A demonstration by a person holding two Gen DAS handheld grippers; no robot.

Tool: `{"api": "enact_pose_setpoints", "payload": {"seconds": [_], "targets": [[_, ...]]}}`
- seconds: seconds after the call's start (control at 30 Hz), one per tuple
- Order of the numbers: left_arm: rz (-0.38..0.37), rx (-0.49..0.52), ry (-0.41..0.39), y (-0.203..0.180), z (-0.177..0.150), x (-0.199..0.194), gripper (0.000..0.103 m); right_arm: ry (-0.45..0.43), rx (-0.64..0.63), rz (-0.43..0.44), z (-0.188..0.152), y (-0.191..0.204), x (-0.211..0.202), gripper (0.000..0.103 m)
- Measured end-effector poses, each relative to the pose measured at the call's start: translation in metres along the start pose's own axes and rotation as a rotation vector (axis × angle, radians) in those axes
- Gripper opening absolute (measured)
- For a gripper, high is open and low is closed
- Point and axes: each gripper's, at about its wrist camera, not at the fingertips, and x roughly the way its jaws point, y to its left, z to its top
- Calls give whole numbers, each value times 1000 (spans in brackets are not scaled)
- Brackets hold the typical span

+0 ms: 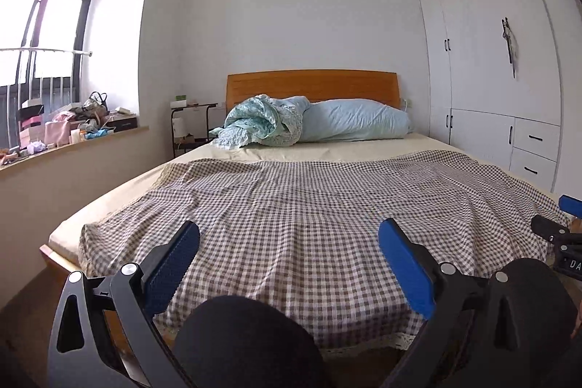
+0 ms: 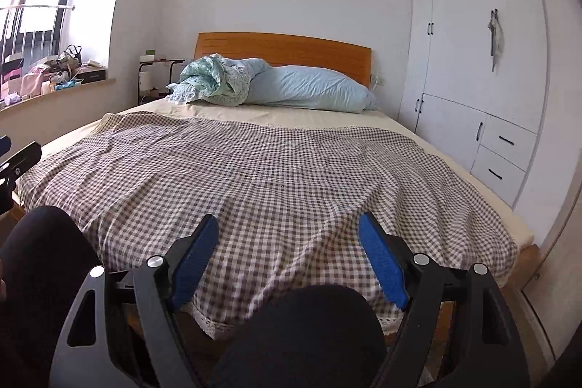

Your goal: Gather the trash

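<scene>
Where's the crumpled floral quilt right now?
In both wrist views the floral quilt is bunched at the head of the bed, left of the blue pillow, below the wooden headboard.

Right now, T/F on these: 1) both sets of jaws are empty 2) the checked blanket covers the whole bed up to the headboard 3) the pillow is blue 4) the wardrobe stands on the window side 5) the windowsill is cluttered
1) True. The left gripper and right gripper both stand open with nothing between the jaws.
2) False. The checked blanket stops short; bare cream sheet shows between it and the bedding at the headboard.
3) True. The pillow is light blue.
4) False. The wardrobe is across the bed from the window.
5) True. The windowsill carries boxes, bags and small items.
</scene>
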Motion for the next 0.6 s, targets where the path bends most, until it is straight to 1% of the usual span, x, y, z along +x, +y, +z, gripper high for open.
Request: {"api": "enact_pose_setpoints", "payload": {"seconds": [0.07,0.1,0.17,0.23,0.3,0.43,0.5,0.6], "targets": [[-9,-7,-6,3,-6,-14,95,20,91,-12,-9,-17,-4,80],[-14,3,-11,2,-9,-20,95,34,120,-8,-15,-20,-8,80],[-28,29,-14,0,-14,-24,95,35,140,9,-21,-23,-11,80],[-30,20,-18,0,-13,-22,95,13,120,12,-21,-16,-15,80],[-30,6,-5,2,-15,-19,95,18,60,6,-20,-4,-14,80],[-37,-10,-3,4,-16,-19,95,-18,-33,4,-23,14,-22,80],[-40,-18,-12,5,-17,-21,95,-25,-44,3,-25,16,-23,80],[-39,-18,-12,5,-17,-21,95,-27,-27,8,-26,11,-23,80]]}}
